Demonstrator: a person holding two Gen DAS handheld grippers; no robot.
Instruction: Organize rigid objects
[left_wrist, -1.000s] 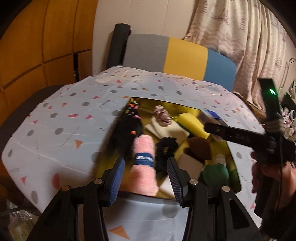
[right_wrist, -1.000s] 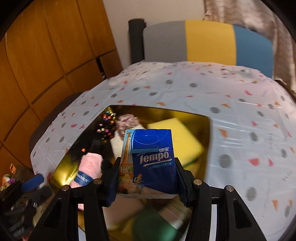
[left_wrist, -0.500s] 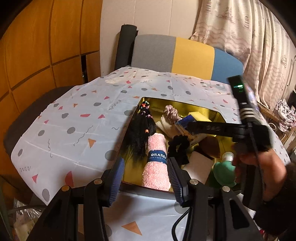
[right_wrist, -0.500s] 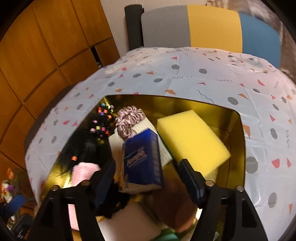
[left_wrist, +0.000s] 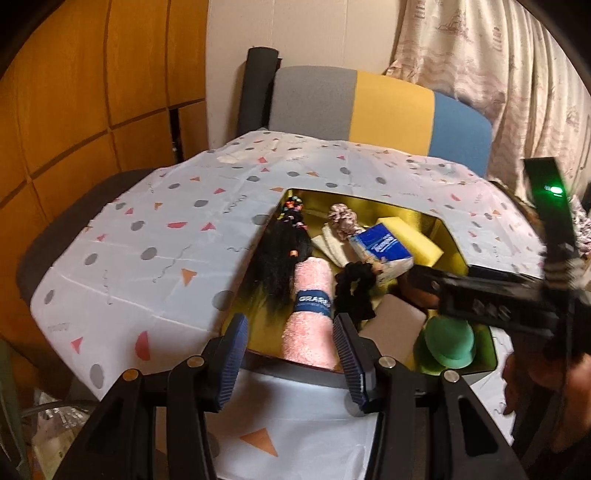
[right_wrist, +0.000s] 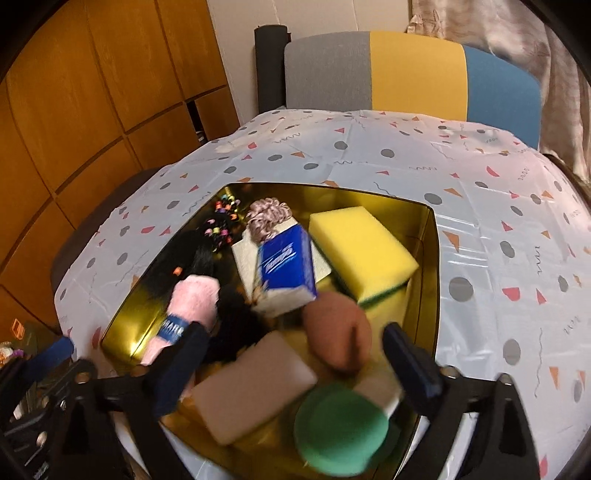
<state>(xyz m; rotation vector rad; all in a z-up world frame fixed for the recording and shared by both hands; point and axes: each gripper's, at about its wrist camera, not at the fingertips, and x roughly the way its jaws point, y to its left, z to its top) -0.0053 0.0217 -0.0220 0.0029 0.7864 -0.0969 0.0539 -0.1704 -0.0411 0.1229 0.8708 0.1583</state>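
Right wrist view shows your right gripper (right_wrist: 295, 365), jaws just spread wide and empty, behind the blue tissue pack (right_wrist: 286, 264) lying in the gold tin (right_wrist: 430, 266), long axis pointing away. Your left gripper (left_wrist: 291, 354) hangs half-open, farther off. Motion blur hides the nearest items.

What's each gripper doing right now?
Left gripper: open, holding nothing.
Right gripper: open, jaws just opened; blue tissue pack lies released in the gold box.

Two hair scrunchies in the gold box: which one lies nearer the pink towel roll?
The black scrunchie, right against the pink towel roll. The mauve scrunchie sits farther back, by the blue tissue pack.
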